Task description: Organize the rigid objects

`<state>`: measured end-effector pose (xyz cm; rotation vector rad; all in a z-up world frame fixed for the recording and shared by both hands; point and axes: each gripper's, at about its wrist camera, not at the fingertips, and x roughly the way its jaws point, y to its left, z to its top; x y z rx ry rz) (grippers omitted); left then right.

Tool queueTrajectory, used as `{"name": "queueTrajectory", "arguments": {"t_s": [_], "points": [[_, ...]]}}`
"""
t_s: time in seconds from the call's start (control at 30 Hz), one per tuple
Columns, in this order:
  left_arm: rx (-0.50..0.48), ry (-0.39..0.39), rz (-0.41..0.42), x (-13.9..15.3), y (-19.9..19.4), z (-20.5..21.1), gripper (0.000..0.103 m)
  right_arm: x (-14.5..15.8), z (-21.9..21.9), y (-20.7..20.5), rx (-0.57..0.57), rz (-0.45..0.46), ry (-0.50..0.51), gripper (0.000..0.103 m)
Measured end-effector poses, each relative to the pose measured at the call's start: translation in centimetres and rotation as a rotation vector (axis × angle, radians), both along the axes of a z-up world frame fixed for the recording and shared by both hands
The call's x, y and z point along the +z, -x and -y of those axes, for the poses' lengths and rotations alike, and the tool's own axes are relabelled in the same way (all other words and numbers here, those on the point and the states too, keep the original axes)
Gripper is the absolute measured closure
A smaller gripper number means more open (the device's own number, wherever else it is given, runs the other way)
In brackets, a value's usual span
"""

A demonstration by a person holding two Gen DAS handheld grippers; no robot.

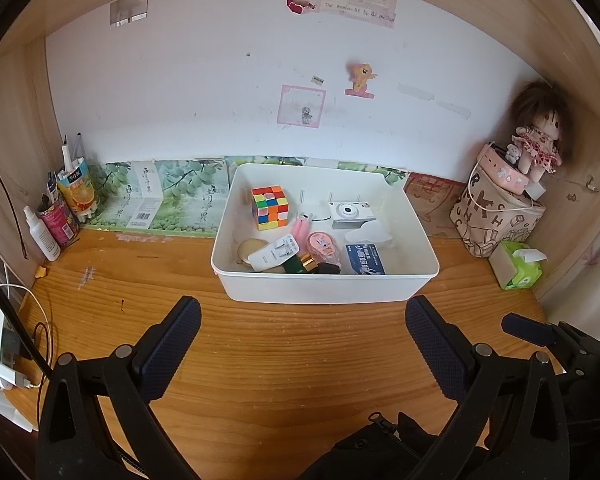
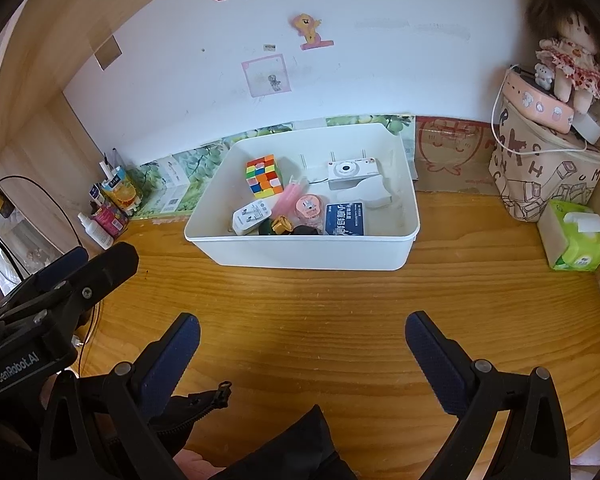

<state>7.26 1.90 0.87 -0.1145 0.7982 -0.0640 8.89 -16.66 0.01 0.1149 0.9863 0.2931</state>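
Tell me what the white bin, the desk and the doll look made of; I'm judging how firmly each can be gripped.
The white bin looks like rigid moulded plastic: smooth, matte, rounded rim. The desk looks like wood or a wood-look laminate, with visible grain and a light sheen. The doll seems soft fabric, with fuzzy yarn-like hair and a printed cloth dress.

Both the left gripper and right gripper were black plastic with silver rivets and navy ribbed fingers, "GenRobot.AI" printed in white, above a black zippered sleeve.
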Motion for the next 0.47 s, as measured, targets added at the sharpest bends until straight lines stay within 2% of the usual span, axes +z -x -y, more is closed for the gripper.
{"name": "queueTrajectory", "arguments": {"t_s": [0.47], "points": [[-0.002, -0.004, -0.006, -0.23, -0.06, -0.08, 0.001, -0.18, -0.06, -0.14, 0.006, -0.011, 0.001, 0.0]]}}
